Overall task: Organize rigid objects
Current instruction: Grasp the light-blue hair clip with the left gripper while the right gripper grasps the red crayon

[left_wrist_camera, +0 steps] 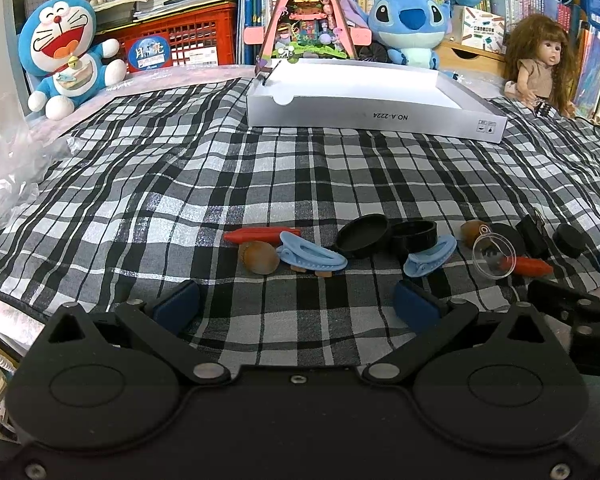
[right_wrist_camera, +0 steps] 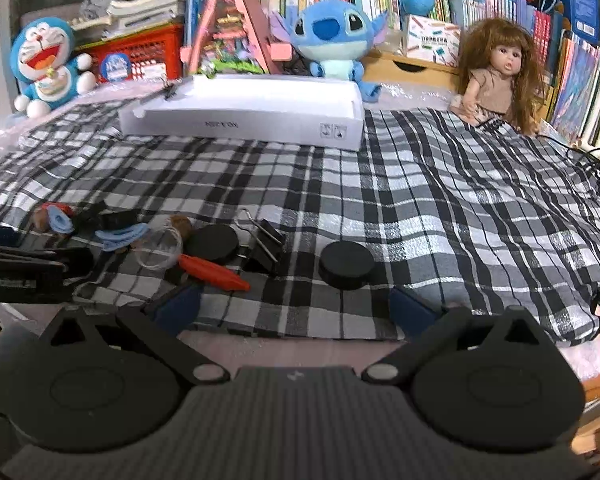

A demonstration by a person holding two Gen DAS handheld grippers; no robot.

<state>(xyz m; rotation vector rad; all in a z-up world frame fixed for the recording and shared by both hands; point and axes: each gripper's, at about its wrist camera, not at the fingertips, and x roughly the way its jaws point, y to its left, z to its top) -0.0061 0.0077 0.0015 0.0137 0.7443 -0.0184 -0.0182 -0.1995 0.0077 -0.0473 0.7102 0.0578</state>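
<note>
Small objects lie in a row on the plaid cloth. In the left wrist view I see a red crayon-like stick point(left_wrist_camera: 260, 235), an acorn point(left_wrist_camera: 260, 257), two blue hair clips point(left_wrist_camera: 312, 256) point(left_wrist_camera: 430, 256), black round lids point(left_wrist_camera: 364, 235), a clear half-sphere point(left_wrist_camera: 494, 256) and a binder clip point(left_wrist_camera: 532, 234). My left gripper point(left_wrist_camera: 296, 306) is open and empty just in front of them. My right gripper point(right_wrist_camera: 296, 306) is open and empty, with a black round lid point(right_wrist_camera: 346, 264) just ahead, a binder clip point(right_wrist_camera: 266, 246) and a red stick point(right_wrist_camera: 214, 272) to its left.
A white shallow box point(left_wrist_camera: 372, 114) stands at the back of the cloth; it also shows in the right wrist view point(right_wrist_camera: 240, 122). Plush toys point(left_wrist_camera: 66, 56) point(left_wrist_camera: 408, 28), a doll point(left_wrist_camera: 538, 64), a red crate and bookshelves line the back. Crumpled plastic point(left_wrist_camera: 8, 176) lies at left.
</note>
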